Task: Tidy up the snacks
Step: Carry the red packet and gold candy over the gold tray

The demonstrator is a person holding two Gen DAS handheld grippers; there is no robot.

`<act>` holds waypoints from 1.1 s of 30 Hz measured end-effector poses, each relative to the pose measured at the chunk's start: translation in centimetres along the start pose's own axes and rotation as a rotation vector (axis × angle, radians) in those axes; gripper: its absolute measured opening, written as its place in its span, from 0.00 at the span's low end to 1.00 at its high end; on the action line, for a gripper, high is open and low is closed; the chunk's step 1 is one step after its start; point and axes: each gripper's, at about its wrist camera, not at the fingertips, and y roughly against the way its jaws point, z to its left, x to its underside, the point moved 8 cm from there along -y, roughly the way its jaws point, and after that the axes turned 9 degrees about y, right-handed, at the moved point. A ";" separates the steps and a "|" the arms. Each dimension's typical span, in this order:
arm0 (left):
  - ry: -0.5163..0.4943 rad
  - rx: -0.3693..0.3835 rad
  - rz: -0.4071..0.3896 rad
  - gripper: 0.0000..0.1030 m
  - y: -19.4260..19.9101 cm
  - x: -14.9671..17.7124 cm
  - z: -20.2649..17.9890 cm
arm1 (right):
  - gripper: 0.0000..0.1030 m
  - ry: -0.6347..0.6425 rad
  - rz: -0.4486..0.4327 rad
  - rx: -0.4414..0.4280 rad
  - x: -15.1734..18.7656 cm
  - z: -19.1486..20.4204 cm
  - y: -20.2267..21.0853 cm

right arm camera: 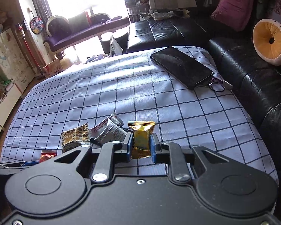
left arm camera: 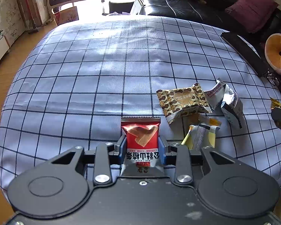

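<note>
My left gripper (left arm camera: 142, 142) is shut on a red snack packet (left arm camera: 141, 136) with Chinese lettering, held just above the checked tablecloth (left arm camera: 103, 65). My right gripper (right arm camera: 140, 142) is shut on a gold snack packet (right arm camera: 141, 138). A small pile lies on the cloth to the right of the left gripper: a brown heart-print packet (left arm camera: 183, 101), a white Hawthorn packet (left arm camera: 224, 99) and a yellow and silver packet (left arm camera: 202, 135). In the right wrist view the heart-print packet (right arm camera: 75, 136) and the Hawthorn packet (right arm camera: 108, 129) lie left of the right gripper, and the red packet (right arm camera: 47, 154) shows at lower left.
A black phone (right arm camera: 181, 65) with a keyring lies at the table's far right corner. A black leather sofa (right arm camera: 252, 75) with a maroon cushion (right arm camera: 234, 5) and a round orange cushion (right arm camera: 269, 41) borders the right side. Wooden floor (left arm camera: 7, 71) lies left of the table.
</note>
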 end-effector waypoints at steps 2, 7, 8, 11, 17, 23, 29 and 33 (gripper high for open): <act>-0.006 -0.008 -0.015 0.33 0.8 -0.1 -0.1 | 0.27 0.002 -0.007 -0.004 0.4 0.1 1.1; 0.004 0.011 -0.036 0.33 3.9 0.3 -0.2 | 0.27 0.001 -0.019 -0.015 1.3 0.1 3.5; 0.004 0.018 -0.040 0.33 4.6 0.6 -0.2 | 0.27 0.000 -0.022 -0.020 1.5 0.2 4.0; -0.007 0.039 -0.054 0.33 7.0 1.4 -0.3 | 0.27 -0.002 -0.035 -0.032 2.2 0.3 5.6; -0.009 0.119 -0.050 0.33 11.6 3.9 -0.3 | 0.27 -0.004 -0.069 -0.054 3.6 0.5 9.4; -0.032 0.163 -0.036 0.33 15.1 7.1 -0.9 | 0.27 0.005 -0.100 -0.058 5.2 0.6 12.5; -0.055 0.192 0.005 0.33 16.9 10.7 -1.2 | 0.27 0.004 -0.100 -0.077 7.2 0.9 14.3; -0.069 0.189 0.036 0.33 17.5 13.0 -1.1 | 0.27 -0.013 -0.082 -0.091 8.6 0.8 14.6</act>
